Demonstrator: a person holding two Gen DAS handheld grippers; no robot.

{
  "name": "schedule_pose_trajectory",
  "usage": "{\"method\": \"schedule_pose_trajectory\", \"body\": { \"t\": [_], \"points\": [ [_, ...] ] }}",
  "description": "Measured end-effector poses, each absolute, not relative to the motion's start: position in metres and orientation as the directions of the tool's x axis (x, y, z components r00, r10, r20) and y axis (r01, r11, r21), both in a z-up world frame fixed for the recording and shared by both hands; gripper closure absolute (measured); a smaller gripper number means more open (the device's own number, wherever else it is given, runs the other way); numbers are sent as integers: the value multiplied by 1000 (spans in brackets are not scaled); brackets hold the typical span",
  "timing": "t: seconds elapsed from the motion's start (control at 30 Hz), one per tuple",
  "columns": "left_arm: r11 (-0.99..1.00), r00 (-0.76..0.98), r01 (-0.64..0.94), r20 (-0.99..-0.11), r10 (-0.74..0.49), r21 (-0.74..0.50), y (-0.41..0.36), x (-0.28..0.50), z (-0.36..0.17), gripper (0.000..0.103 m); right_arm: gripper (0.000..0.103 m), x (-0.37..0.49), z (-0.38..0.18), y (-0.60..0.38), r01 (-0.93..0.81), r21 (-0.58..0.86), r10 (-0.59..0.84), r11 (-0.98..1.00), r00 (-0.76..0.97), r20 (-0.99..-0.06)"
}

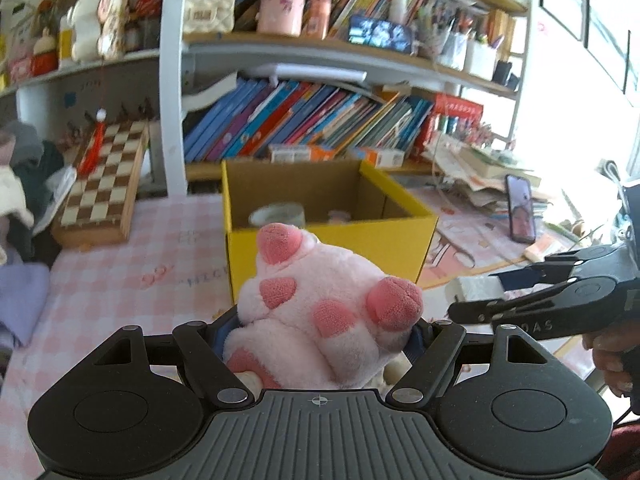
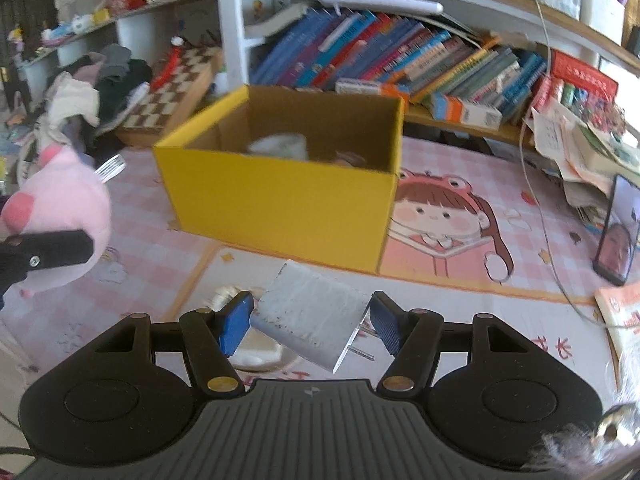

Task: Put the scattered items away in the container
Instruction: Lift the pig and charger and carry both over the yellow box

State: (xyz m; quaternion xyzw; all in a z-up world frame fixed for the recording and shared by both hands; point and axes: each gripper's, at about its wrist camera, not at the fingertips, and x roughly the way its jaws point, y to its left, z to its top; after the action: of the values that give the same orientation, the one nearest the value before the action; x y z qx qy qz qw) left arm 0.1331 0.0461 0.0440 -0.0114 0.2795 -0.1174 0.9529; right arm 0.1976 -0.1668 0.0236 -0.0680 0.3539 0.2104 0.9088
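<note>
Pink plush toy [image 1: 320,312] sat clamped in the left gripper [image 1: 320,336], near the yellow box [image 1: 332,248]; the right gripper [image 2: 312,324] gaped apart around a white charger [image 2: 308,316].

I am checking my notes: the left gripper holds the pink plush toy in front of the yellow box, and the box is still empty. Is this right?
Not quite: the yellow box is not empty. The right wrist view shows a whitish cup-like item already inside. The rest holds: the left gripper is clamped on the pink plush toy before the box.
</note>
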Motion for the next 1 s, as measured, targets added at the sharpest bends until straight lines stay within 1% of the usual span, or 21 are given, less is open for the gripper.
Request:
{"method": "schedule_pose_trajectory", "body": {
  "t": [0.33,0.5,0.67,0.8,1.0],
  "points": [
    [943,836,333,-462,-295,0,45,141,87,25,41,193,67,-152,-510,-7,395,860,675,-623],
    [931,841,363,-439,-316,25,42,153,101,25,41,207,91,-150,-530,-22,410,848,681,-607],
    [927,849,371,-423,-316,53,35,169,110,25,41,235,101,-150,-553,-41,423,832,681,-598],
    [931,850,362,-429,-306,53,32,189,110,25,41,259,109,-150,-572,-55,434,819,679,-592],
    [939,843,339,-462,-275,58,28,233,109,25,41,296,119,-151,-597,-75,450,798,675,-584]
  ]
}}
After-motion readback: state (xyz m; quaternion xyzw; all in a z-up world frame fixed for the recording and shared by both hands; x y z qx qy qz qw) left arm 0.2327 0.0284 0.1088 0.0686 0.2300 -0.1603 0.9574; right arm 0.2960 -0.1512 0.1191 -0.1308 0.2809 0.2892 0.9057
